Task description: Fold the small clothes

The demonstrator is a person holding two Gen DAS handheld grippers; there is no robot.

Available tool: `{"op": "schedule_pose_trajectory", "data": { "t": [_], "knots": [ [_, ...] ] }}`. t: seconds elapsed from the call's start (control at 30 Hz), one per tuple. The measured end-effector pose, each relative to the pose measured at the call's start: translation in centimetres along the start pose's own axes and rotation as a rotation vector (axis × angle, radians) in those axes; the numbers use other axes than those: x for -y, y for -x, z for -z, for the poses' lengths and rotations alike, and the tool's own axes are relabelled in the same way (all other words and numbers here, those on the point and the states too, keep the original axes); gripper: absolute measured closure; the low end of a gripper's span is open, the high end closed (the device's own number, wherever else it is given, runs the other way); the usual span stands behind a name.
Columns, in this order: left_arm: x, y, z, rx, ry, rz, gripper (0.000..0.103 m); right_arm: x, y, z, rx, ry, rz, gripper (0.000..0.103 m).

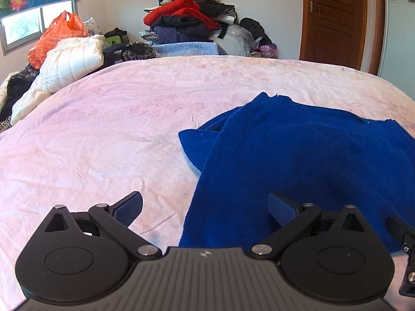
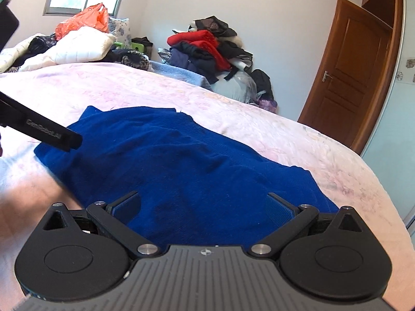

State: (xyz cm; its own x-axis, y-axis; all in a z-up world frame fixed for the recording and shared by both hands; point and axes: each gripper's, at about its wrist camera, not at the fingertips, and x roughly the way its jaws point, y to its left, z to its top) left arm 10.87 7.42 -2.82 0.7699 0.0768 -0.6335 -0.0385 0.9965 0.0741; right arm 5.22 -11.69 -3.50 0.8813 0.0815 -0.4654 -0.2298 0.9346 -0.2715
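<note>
Lying crumpled on the bed (image 1: 103, 129), the blue garment (image 1: 298, 155) is ungripped. Left tongs (image 1: 205, 207) gape wide over its edge; right tongs (image 2: 205, 207) gape wide above it, both empty.

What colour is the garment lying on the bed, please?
Deep blue garment, plain, clearest in the right wrist view.

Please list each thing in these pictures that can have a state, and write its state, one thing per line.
Left claw: open, holds nothing.
Right claw: open, holds nothing, over the blue cloth.
Blue garment: lying rumpled on the bed, partly folded over itself.
Pink bedspread: spread out, lightly wrinkled.
Wooden door: closed.
Orange plastic bag: filled, handles up.
Clothes pile: heaped, unfolded.
</note>
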Motion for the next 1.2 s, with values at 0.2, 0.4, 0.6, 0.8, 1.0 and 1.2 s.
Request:
{"op": "schedule_pose_trajectory", "data": {
  "t": [0.2,0.4,0.6,0.8,1.0,1.2],
  "knots": [
    [-0.1,-0.3,-0.1,-0.016,-0.007,-0.011,0.0,-1.2,0.4,0.0,-0.002,0.069,-0.02,0.001],
    [-1.1,-1.0,-0.6,-0.043,0.004,0.027,0.0,-3.0,0.7,-0.5,0.025,0.155,-0.031,0.001],
    [-4.8,-3.2,-3.0,-0.124,0.119,0.17,0.0,-6.7,0.4,-1.3,0.038,0.345,-0.057,0.009],
    [-6.3,-5.2,-4.6,-0.168,0.162,0.185,0.0,-10.6,-0.1,-0.9,0.036,0.486,-0.089,0.018],
    [-4.0,-3.7,-4.9,-0.063,0.041,0.007,0.0,-11.8,0.1,-0.7,0.038,0.511,-0.084,0.017],
    [-3.0,-4.1,-4.5,-0.076,0.015,-0.013,0.0,-11.8,0.4,-0.6,0.046,0.505,-0.078,0.016]
  ]
}}
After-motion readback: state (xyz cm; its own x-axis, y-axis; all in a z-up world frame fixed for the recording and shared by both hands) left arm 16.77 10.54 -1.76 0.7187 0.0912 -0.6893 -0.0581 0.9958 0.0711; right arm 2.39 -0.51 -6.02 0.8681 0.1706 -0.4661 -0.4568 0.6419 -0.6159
